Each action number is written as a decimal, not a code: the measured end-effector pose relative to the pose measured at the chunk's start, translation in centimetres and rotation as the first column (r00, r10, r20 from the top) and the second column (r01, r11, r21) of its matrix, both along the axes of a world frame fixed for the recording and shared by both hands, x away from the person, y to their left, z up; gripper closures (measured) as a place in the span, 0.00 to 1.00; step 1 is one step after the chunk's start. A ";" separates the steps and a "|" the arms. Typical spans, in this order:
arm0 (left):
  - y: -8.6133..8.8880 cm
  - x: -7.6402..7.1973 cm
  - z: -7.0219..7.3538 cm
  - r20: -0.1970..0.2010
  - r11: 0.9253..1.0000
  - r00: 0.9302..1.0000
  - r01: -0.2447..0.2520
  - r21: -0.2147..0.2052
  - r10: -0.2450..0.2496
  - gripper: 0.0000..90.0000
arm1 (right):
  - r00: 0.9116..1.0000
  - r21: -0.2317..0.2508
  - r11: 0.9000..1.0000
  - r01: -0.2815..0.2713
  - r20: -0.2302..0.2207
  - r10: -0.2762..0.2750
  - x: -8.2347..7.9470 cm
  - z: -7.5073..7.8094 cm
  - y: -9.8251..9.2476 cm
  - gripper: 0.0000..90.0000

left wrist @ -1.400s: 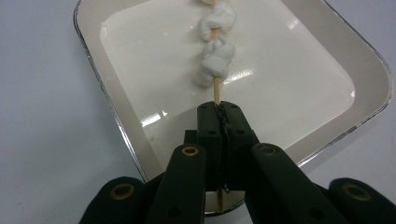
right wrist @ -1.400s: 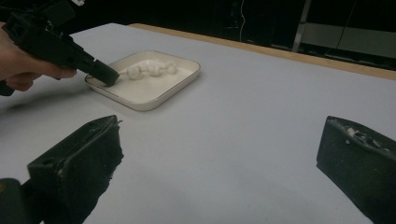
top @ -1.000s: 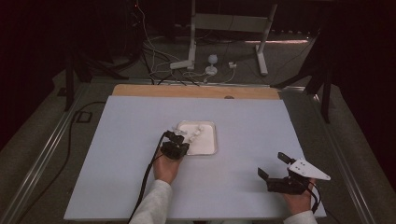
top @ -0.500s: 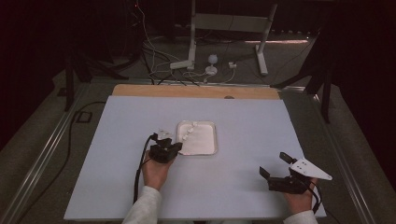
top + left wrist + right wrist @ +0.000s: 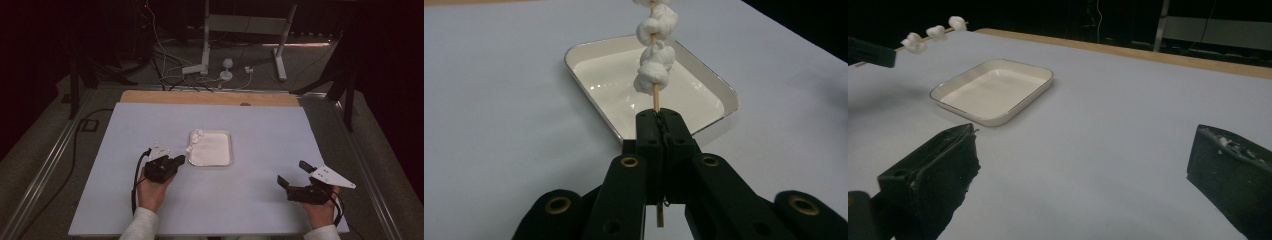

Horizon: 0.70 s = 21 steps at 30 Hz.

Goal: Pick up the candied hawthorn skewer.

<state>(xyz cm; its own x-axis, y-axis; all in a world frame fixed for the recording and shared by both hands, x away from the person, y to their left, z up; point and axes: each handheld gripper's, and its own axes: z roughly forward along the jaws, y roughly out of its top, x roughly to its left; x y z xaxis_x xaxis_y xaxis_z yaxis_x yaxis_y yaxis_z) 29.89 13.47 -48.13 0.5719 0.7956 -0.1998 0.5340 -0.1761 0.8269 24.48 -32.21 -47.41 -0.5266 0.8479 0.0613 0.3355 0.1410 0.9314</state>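
Note:
My left gripper (image 5: 180, 160) (image 5: 660, 119) is shut on the lower end of a thin wooden skewer (image 5: 655, 102). White puffy pieces (image 5: 655, 55) (image 5: 194, 141) are threaded along the skewer, which hangs in the air over the left rim of a shallow cream tray (image 5: 227, 161) (image 5: 574, 67). The tray holds nothing. My right gripper (image 5: 293, 173) (image 5: 1084, 137) hovers open near the table's front right, its jaws wide apart with nothing between them. In the right gripper view the skewer (image 5: 933, 32) sticks out from the left gripper (image 5: 870, 52) above and left of the tray (image 5: 998, 120).
The tray sits mid-table on a pale lavender sheet (image 5: 260, 125). A wooden strip (image 5: 210, 98) runs along the far edge. Beyond it are cables and stand legs (image 5: 205, 65) on the floor. Metal rails (image 5: 45, 170) flank the table.
My left gripper has drawn back leftward from the tray, carrying the skewer with its white pieces. The right gripper has stayed put.

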 end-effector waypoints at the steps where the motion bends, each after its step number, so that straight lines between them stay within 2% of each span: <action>1: 0.0 0.0 0.0 0.000 1.000 1.000 0.000 0.000 0.000 0.99 | 1.000 0.003 1.000 -0.006 0.005 0.006 0.1 0.2 0.1 0.00; 3: 0.4 -0.1 0.1 0.007 1.000 1.000 0.000 -0.017 0.000 0.99 | 1.000 0.013 1.000 -0.011 0.000 0.011 0.3 0.5 0.2 0.00; 5: 0.4 -0.3 0.1 0.014 1.000 1.000 0.008 -0.014 -0.008 0.99 | 1.000 0.020 1.000 -0.017 0.008 0.016 0.5 0.9 0.4 0.00; 13: 0.1 -0.6 0.3 0.035 1.000 0.999 0.020 -0.020 -0.020 0.99 | 1.000 0.042 0.999 -0.024 -0.010 0.024 1.8 1.9 1.1 0.00; 17: 0.0 -0.7 0.3 0.042 0.999 0.999 0.026 -0.021 -0.025 0.99 | 0.999 0.042 0.998 -0.038 -0.010 0.038 2.8 2.7 1.9 0.00; 21: 0.0 -0.9 0.5 0.052 0.999 0.998 0.029 -0.036 -0.027 0.99 | 0.998 0.066 0.995 -0.069 -0.007 0.069 4.4 3.9 3.4 0.00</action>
